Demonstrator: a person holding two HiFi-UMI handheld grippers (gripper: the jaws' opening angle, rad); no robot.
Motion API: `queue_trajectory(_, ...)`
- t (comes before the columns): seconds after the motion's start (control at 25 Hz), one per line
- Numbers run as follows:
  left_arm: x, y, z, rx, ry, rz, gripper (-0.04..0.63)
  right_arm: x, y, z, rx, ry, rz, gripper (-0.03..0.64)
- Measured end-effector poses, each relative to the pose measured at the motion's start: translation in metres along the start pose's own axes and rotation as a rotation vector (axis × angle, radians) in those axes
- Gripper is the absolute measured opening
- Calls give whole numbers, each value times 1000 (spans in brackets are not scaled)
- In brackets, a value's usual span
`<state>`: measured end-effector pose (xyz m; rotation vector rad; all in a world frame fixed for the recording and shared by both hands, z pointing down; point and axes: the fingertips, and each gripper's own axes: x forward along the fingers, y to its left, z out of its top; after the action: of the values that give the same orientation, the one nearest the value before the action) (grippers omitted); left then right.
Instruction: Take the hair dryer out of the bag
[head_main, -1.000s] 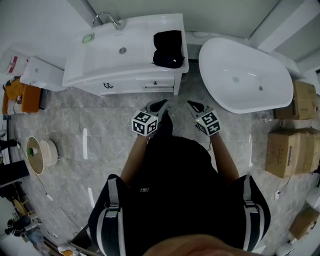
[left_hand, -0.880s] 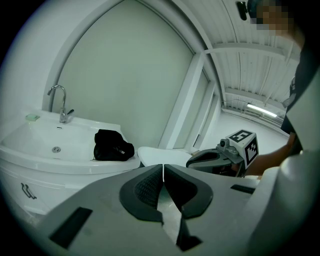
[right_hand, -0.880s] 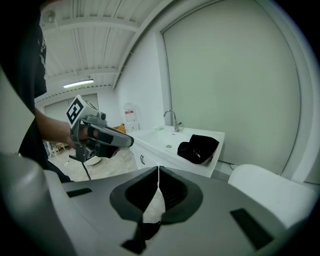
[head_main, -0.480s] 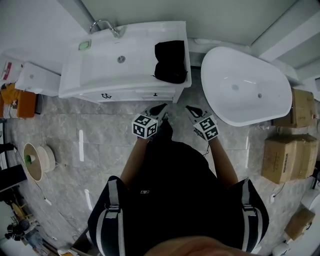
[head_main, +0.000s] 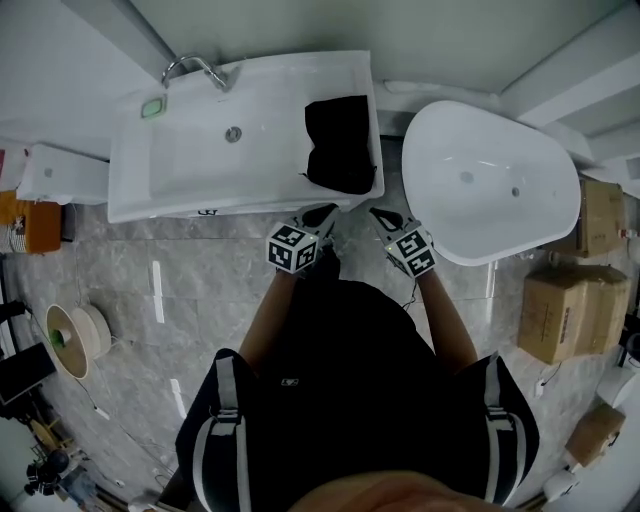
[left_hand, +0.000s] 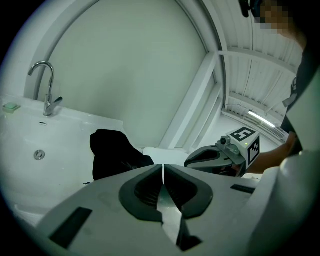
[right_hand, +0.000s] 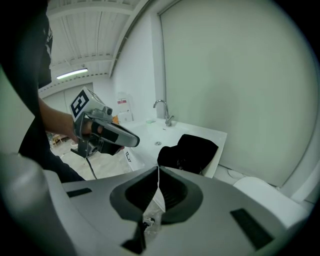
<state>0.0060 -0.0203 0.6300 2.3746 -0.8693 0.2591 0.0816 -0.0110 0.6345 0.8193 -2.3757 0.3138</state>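
Currently left gripper (head_main: 322, 213) and right gripper (head_main: 383, 214) both sit closed, empty, side by side, near bag (head_main: 340, 140) on sink (head_main: 200, 165).

Matt black cloth is seen in the bag (head_main: 340, 145), a glossy white finish on the surface (head_main: 190, 175) and the bathtub (head_main: 490, 180), and polished metal on the tap (left_hand: 49, 97). The floor (head_main: 120, 280) is laid in smooth grey stone-look tiles. The boxes (head_main: 565, 310) are of plain brown cardboard; the left tool (left_hand: 163, 167) and right tool (right_hand: 158, 170) of matt grey plastic.
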Motion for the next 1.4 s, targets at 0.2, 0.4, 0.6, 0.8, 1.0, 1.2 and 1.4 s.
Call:
queue_trajectory(0.2, 13, 18, 9, -10, 24, -24, 20, 23, -26, 15, 14, 5, -11, 63)
queue_trajectory(0.4, 21, 42, 20, -7, 32, -32, 20, 46, -43, 30, 11, 4, -20, 63)
queue_trajectory(0.6, 27, 58, 31, 0, 49, -71, 20, 65, -50, 38, -30, 26, -50, 63)
queue_trajectory(0.8, 36, 67, 35, 14, 73, -106, 20, 75, -53, 37, -74, 59, -76, 63)
queue_trajectory(1.0, 37, 66, 30, 4, 89, -132, 20, 82, -56, 30, -114, 104, -83, 63)
queue_trajectory(1.2, 34, 68, 28, -9, 94, -131, 20, 90, -72, 12, -202, 180, -120, 80)
queue_trajectory(1.4, 29, 83, 30, -37, 76, -97, 20, 103, -76, 6, -249, 229, -83, 109)
